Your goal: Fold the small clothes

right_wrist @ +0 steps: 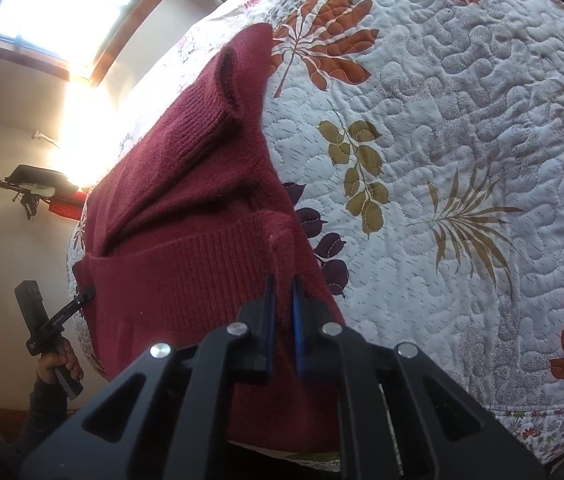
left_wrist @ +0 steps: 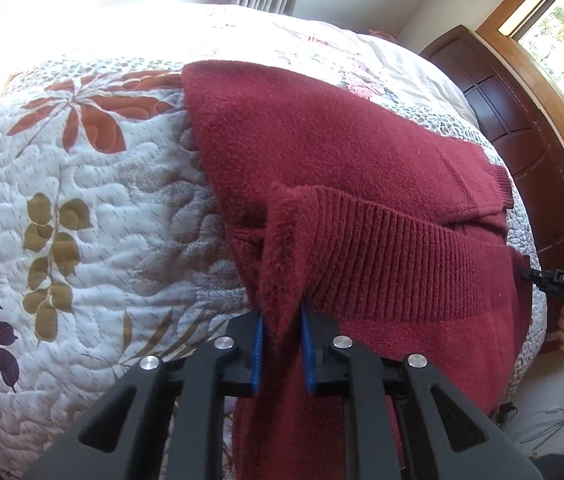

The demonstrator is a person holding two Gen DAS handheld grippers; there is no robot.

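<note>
1. Left claw (left_wrist: 282, 350): blue pads pinched on a corner of the maroon sweater (left_wrist: 341, 168) at its ribbed hem (left_wrist: 393, 248); cloth fills the gap between the pads
2. Right claw (right_wrist: 283, 326): clamped on the opposite hem corner; a thin ridge of knit stands between its pads
3. Sweater lies on the quilted bedspread (left_wrist: 82, 208), body stretching ahead of both claws, near part draping below them over the bed edge. Folded sleeve cuff (right_wrist: 202, 128) rests on the body ahead of the right claw
4. Step, as judged: carry the hem forward over the body to make a fold
5. To do it well: lift both corners level and keep the hem taut between the claws; move at equal pace so the fold line runs straight; lay the hem square before releasing
6. Risk: the thick knit sags mid-hem, and the cuff could shift if dragged
</note>
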